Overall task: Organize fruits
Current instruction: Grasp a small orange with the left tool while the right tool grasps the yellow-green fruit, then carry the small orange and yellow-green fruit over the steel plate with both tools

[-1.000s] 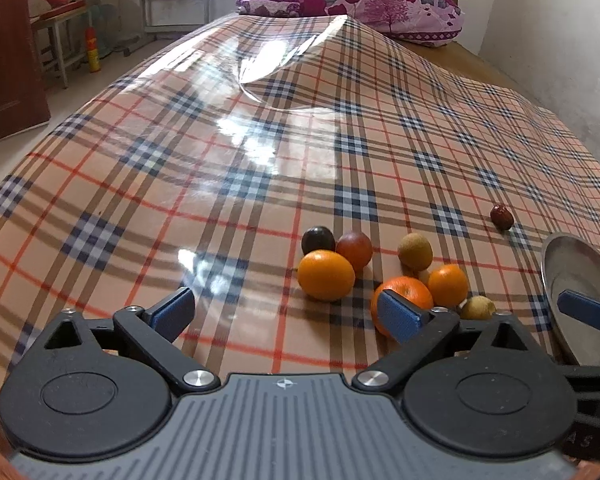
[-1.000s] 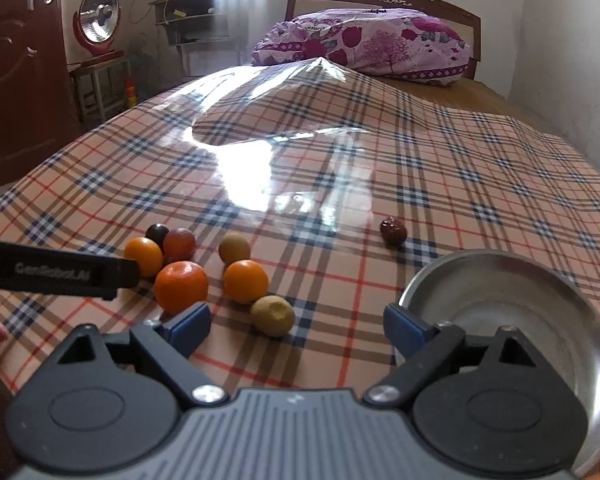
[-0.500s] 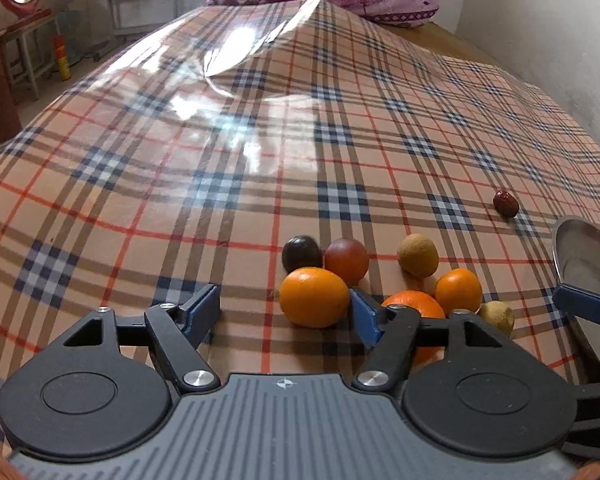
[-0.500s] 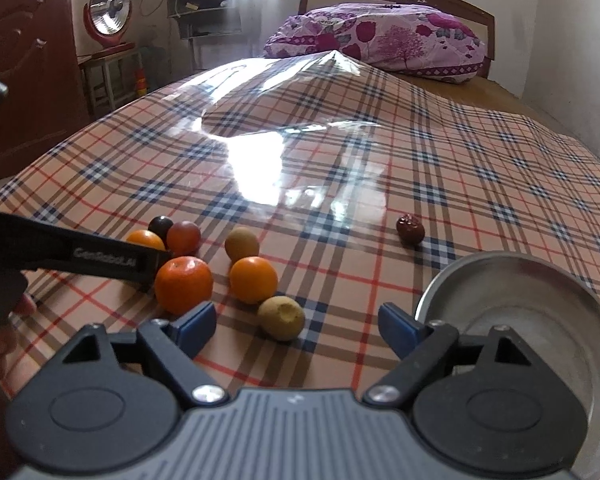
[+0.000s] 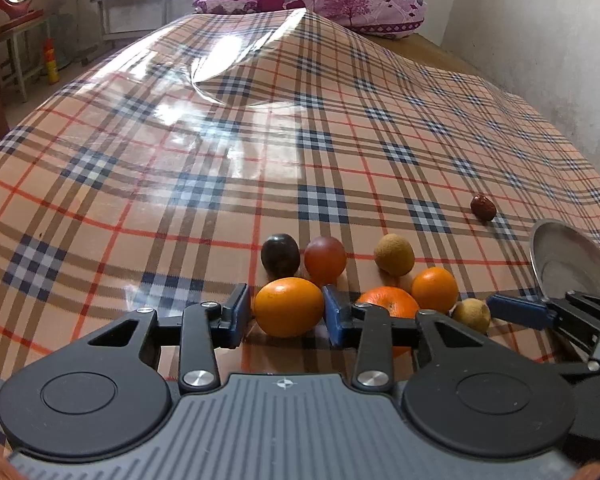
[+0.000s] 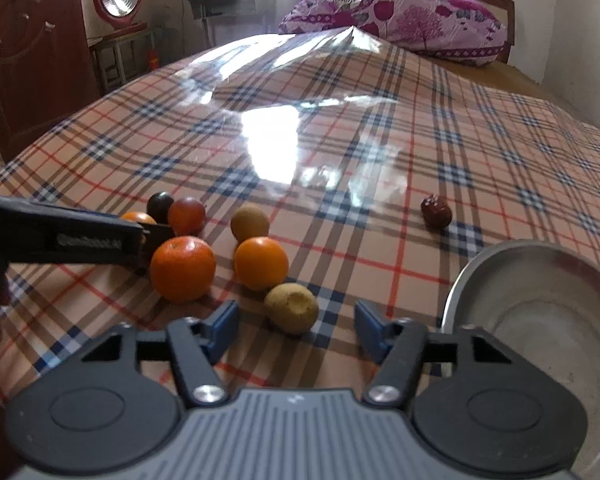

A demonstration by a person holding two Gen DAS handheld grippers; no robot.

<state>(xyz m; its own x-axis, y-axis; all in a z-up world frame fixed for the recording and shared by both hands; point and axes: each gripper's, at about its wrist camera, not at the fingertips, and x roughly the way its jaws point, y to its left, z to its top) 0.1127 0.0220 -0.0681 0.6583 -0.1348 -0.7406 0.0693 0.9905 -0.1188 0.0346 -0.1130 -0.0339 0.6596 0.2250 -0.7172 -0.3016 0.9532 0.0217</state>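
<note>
Left fingers (image 5: 242, 316): the left gripper (image 5: 286, 314) has come in from a second ago. Its blue pads now sit on both sides of the oval orange fruit (image 5: 288, 306), touching or almost touching. It is closing, not lifting yet.
Right fingers (image 6: 222, 324): the right gripper (image 6: 294, 330) is wide apart and holds nothing. It has moved closer to the small yellow-brown fruit (image 6: 292, 306), which lies just ahead of the gap.
Other fruits: the big round orange (image 6: 182, 268), the smaller orange (image 6: 260, 262), the dark plum (image 5: 280, 254) and the red-brown round fruit (image 5: 325, 255) sit close together on the checked bench cloth (image 5: 180, 184). The little dark red date (image 6: 435, 210) lies apart.
Round silver metal bowl (image 6: 512, 256): no fruit shows inside.
What it means: I think the first pick is just starting, and every fruit must still go in the bowl.
</note>
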